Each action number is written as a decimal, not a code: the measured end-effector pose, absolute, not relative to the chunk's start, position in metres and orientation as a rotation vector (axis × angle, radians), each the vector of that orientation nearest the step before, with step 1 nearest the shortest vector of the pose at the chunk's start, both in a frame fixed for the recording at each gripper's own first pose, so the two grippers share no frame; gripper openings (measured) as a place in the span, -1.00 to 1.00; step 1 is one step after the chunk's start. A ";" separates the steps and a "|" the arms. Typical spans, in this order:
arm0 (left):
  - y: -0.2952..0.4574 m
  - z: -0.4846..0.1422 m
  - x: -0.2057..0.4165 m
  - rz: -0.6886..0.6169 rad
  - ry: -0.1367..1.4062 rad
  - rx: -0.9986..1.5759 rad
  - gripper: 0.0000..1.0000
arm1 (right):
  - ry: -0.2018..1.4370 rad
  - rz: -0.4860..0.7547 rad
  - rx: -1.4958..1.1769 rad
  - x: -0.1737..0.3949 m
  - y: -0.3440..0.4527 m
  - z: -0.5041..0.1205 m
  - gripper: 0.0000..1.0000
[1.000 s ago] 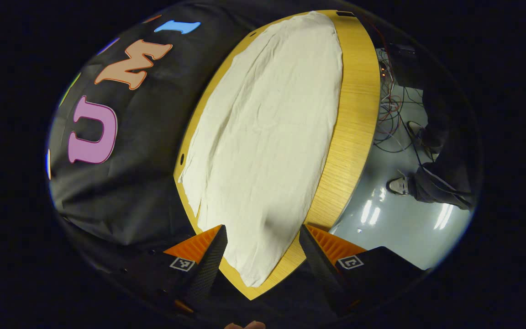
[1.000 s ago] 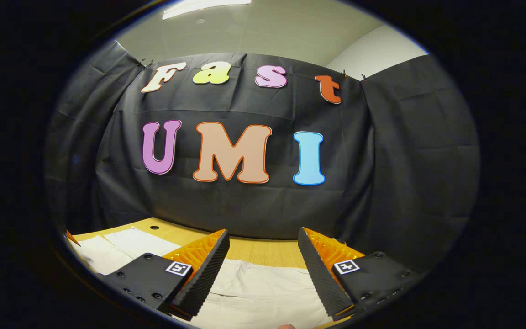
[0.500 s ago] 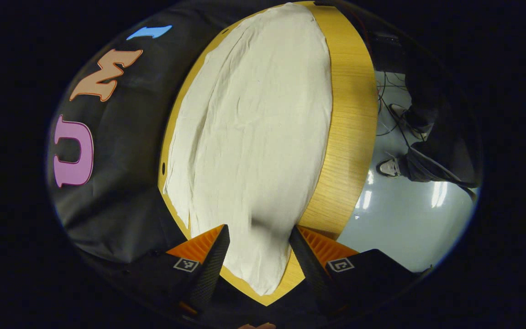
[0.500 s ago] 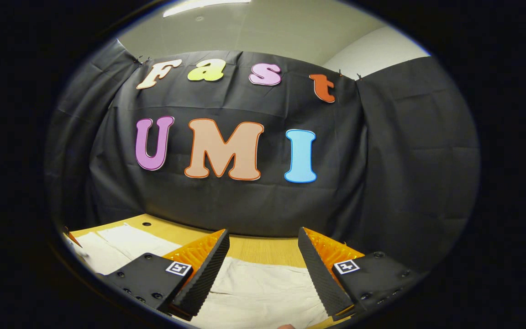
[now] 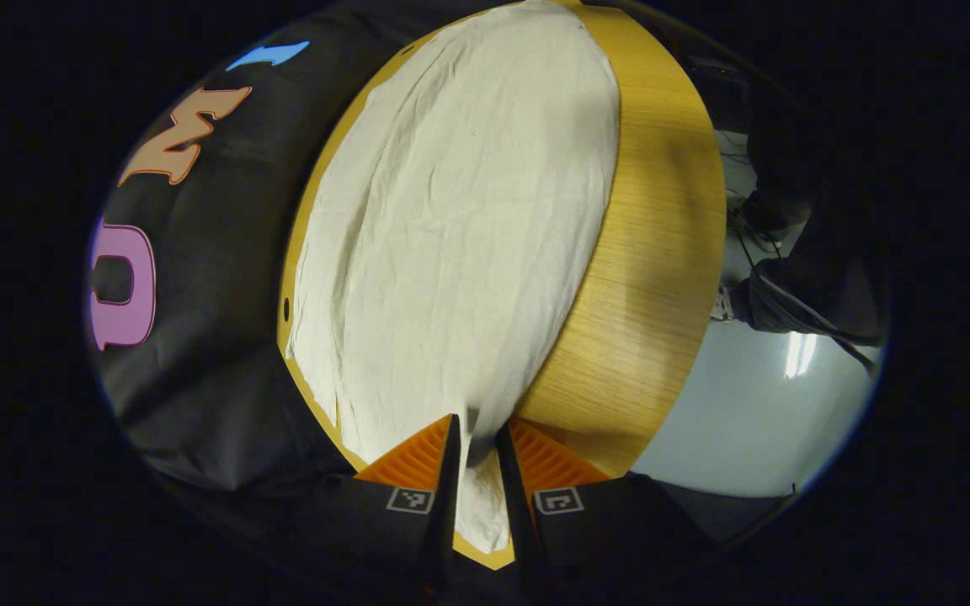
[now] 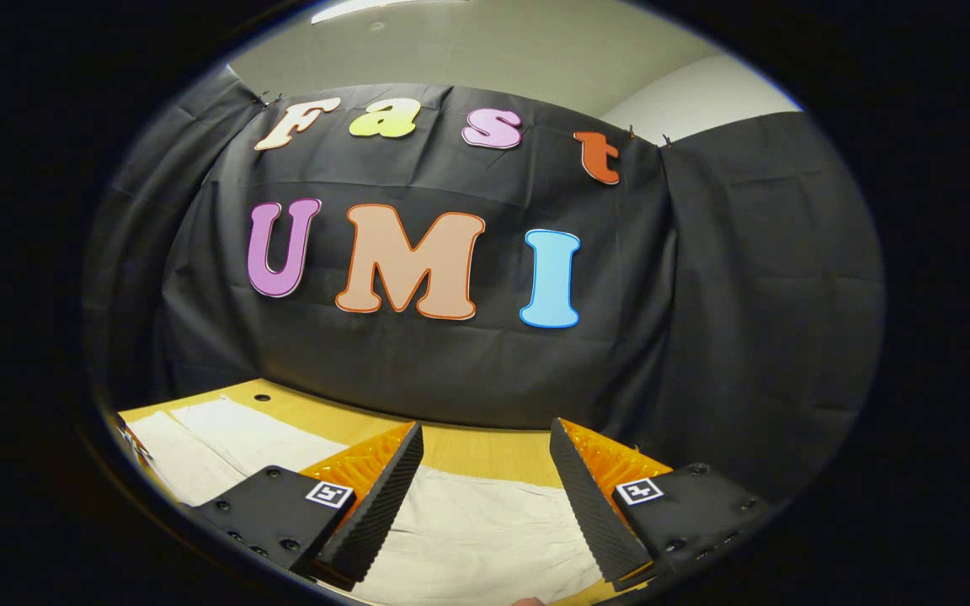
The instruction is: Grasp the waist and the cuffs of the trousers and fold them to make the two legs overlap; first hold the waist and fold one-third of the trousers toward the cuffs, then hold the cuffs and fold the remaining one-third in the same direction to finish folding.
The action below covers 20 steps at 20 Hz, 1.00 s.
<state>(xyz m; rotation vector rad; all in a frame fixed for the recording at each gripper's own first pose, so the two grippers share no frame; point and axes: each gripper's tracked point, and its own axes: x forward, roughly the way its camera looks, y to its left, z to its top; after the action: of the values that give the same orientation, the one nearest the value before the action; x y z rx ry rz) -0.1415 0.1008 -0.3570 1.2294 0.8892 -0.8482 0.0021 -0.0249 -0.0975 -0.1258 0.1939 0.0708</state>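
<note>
While spread flat along the light wooden table (image 5: pixel 653 252), cream-white crumpled cotton trousers (image 5: pixel 460 236) covering most of the tabletop, stretching away from the left gripper (image 5: pixel 477 459) toward the far end. Near end of the trousers narrowing to a pinched tip right between the left gripper's fingers (image 5: pixel 450 471). Jaws nearly closed, both ribbed inner faces pressing on that thin strip of cloth, a small flap of fabric hanging past them over the table's corner. Fabric soft, finely wrinkled, with long creases running lengthwise; table grain straight and fine, edge curved by the lens. Beyond the table's far side, glossy pale grey floor (image 5: pixel 754 421) with light reflections, and a person's dark trouser leg and shoe (image 5: pixel 788 295) beside tangled cables.

In the right gripper view, same trousers (image 6: pixel 477 539) lying directly under and ahead of the right gripper (image 6: pixel 485 471), another part of the cloth off to the left on the table (image 6: pixel 468 442). Right gripper spread wide, fingers (image 6: pixel 375 505) well apart, gripping nothing, poised just above the fabric; contact impossible to tell. Textured wedge-shaped fingers, square marker tags on the blocky mounts.
</note>
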 end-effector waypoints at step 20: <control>0.100 -0.359 -0.144 -0.779 0.854 1.224 -1.00 | 0.510 0.368 -0.653 -0.082 -0.083 -0.231 0.95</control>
<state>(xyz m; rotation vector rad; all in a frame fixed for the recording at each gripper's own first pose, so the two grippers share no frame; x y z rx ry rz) -0.1440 0.1002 -0.3588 1.2235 0.8536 -0.7793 -0.0822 -0.0829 -0.2307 -0.6527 0.5096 0.3680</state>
